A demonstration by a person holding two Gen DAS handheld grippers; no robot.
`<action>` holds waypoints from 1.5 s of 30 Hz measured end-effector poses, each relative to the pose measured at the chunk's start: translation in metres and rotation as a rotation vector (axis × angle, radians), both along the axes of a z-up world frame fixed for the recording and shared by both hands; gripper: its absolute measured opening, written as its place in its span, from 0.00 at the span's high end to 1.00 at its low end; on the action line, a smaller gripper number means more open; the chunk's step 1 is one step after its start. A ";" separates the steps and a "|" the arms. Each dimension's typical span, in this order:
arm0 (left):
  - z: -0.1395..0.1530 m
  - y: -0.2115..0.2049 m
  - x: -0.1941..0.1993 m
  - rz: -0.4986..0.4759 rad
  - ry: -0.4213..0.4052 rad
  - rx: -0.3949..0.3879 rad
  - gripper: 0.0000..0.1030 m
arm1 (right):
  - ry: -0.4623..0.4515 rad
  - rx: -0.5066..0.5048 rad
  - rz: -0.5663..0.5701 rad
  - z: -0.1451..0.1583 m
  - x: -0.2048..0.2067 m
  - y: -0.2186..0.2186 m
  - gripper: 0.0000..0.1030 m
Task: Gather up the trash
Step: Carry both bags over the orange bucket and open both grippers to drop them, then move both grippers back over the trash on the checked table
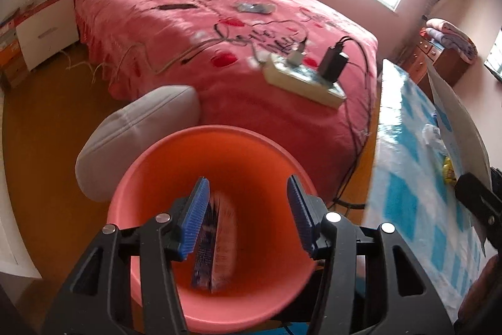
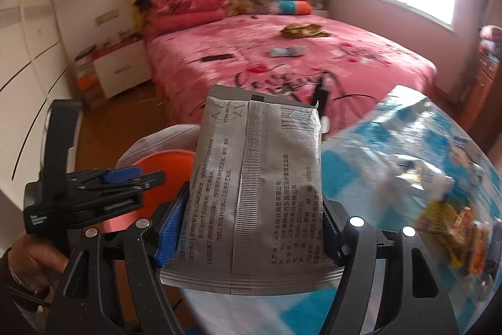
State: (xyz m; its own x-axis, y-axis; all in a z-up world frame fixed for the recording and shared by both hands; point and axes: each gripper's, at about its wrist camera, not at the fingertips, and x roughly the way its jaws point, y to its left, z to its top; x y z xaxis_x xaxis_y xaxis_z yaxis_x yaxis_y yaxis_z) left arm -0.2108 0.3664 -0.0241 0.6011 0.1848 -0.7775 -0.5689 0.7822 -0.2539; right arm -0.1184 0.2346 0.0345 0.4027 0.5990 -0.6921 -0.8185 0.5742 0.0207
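A grey printed sachet (image 2: 257, 193) is clamped between the fingers of the right gripper (image 2: 251, 228), its long axis running up and away from them. To its left, the orange bin (image 1: 219, 178) is seen directly under the left gripper (image 1: 248, 215), whose fingers are held apart around nothing; a wrapper (image 1: 216, 240) lies inside. The bin is judged leftward and lower than the sachet. More wrappers (image 2: 455, 228) are left on the tabletop (image 2: 345, 171), others on the bed (image 2: 360, 58) beyond.
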 end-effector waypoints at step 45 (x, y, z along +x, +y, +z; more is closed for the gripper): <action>0.044 -0.055 0.010 -0.107 -0.021 0.142 0.20 | -0.013 0.253 -0.239 0.000 0.006 -0.141 0.09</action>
State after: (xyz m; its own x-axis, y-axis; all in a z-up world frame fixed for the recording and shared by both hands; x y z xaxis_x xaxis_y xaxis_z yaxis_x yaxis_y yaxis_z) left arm -0.2013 0.3113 0.0202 0.6392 0.2256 -0.7352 -0.4761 0.8669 -0.1479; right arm -0.1120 0.0932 0.0349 0.5602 0.6387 -0.5274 -0.6623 0.7278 0.1778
